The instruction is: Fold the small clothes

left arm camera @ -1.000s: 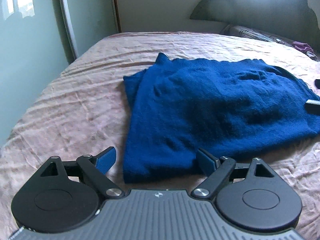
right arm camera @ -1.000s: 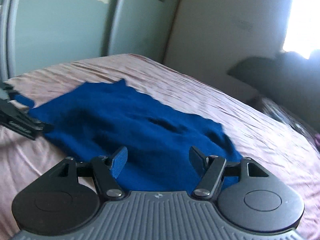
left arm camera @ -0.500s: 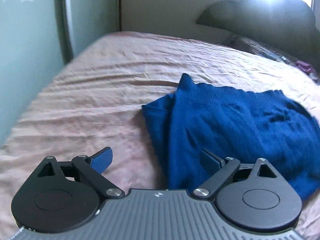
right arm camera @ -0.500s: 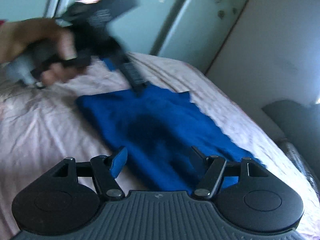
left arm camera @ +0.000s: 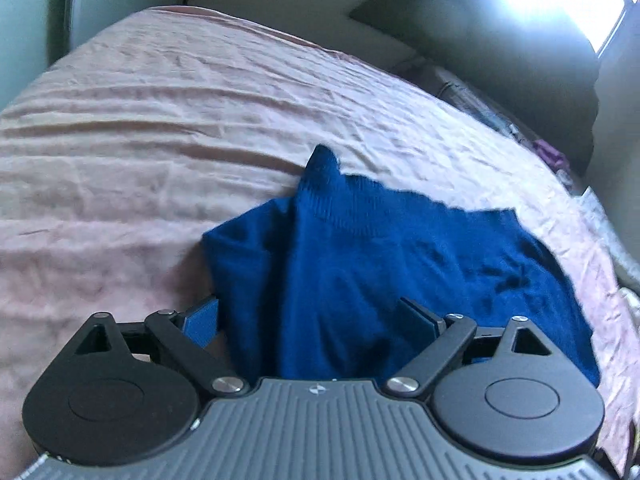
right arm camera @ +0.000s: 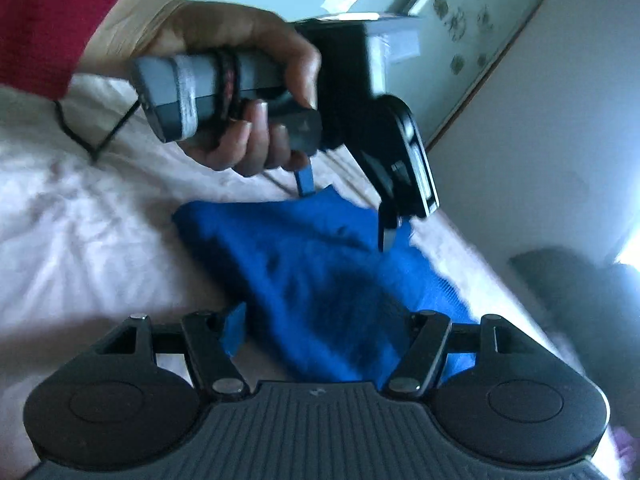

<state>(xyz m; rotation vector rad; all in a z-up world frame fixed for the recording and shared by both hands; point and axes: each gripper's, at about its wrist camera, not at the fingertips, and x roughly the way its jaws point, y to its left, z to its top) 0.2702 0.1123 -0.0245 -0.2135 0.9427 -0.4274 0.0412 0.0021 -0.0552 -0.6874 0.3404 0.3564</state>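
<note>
Left wrist view: blue knit sweater [left arm camera: 400, 272], soft and fuzzy, ribbed along its far hem, folded into a rough oblong on the wrinkled pink bedsheet [left arm camera: 160, 140], long axis running right and slightly nearer. Left gripper [left arm camera: 312, 316] spread wide above the sweater's near left corner, jaws just narrowed slightly, nothing clamped.

Right wrist view: same sweater [right arm camera: 320, 280] stretching away leftward. Right gripper [right arm camera: 324, 332] partly spread over its near end, gripping nothing. Beyond the sweater, hand [right arm camera: 236, 92] in red sleeve [right arm camera: 48, 20] holding the left gripper [right arm camera: 348, 208].

Both wrist views look down, close over the bed [left arm camera: 160, 128], sharing the blue sweater [left arm camera: 380, 280] [right arm camera: 320, 280].
</note>
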